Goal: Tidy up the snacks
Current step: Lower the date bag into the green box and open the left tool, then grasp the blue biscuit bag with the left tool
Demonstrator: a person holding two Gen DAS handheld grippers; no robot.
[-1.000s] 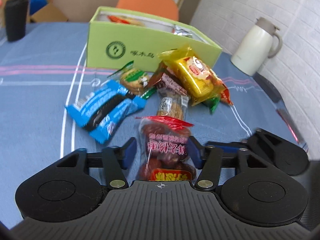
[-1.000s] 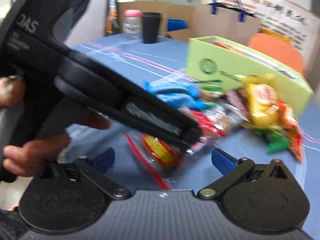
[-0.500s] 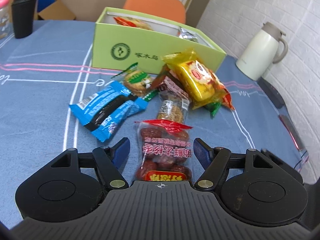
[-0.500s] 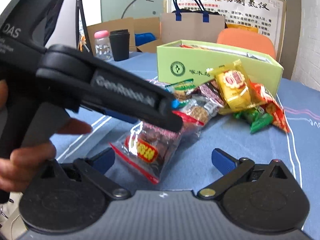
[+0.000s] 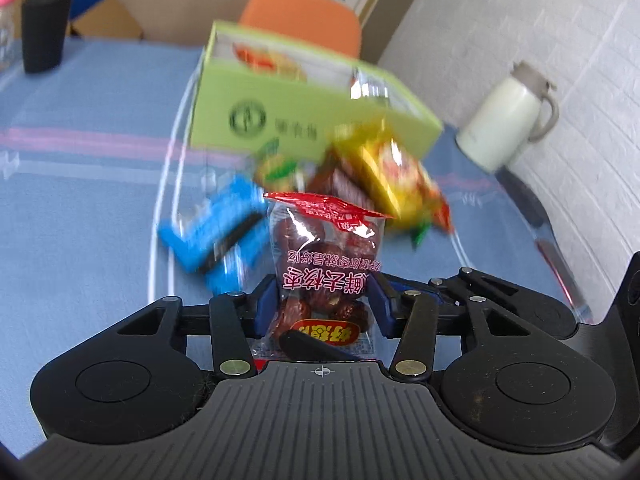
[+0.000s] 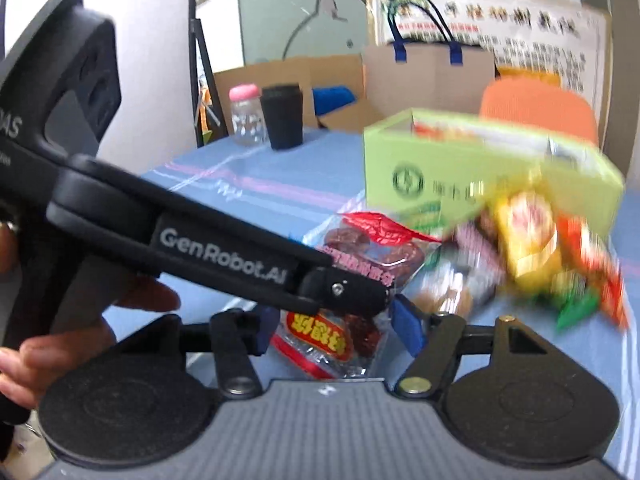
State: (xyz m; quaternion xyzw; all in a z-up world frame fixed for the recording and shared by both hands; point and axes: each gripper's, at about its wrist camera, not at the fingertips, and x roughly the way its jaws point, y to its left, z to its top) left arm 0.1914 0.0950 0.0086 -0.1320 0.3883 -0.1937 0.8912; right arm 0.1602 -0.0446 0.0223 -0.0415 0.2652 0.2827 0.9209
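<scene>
A clear packet of red dates (image 5: 324, 248) with a red top seam stands lifted off the blue tablecloth. My left gripper (image 5: 323, 300) is closing, its blue pads pressing on the packet's two sides. In the right wrist view the left gripper (image 6: 360, 296) crosses from the left, held by a hand (image 6: 60, 344). The packet's lower end (image 6: 316, 332) hangs between the pads of my right gripper (image 6: 334, 326). Those jaws are closing, with narrow gaps still showing at both pads. The green box (image 5: 280, 120) stands open behind, with snacks inside.
A pile of snacks lies before the box: a yellow packet (image 5: 392, 176), a blue packet (image 5: 216, 232) and others. A white jug (image 5: 504, 120) stands at the right, near the wall. At the far table edge are a black cup (image 6: 282, 116) and a pink-lidded jar (image 6: 246, 114).
The left pads spread a little, then closed on the date packet and raised it off the cloth. The right jaws came in from wide open to either side of the packet's lower end.
</scene>
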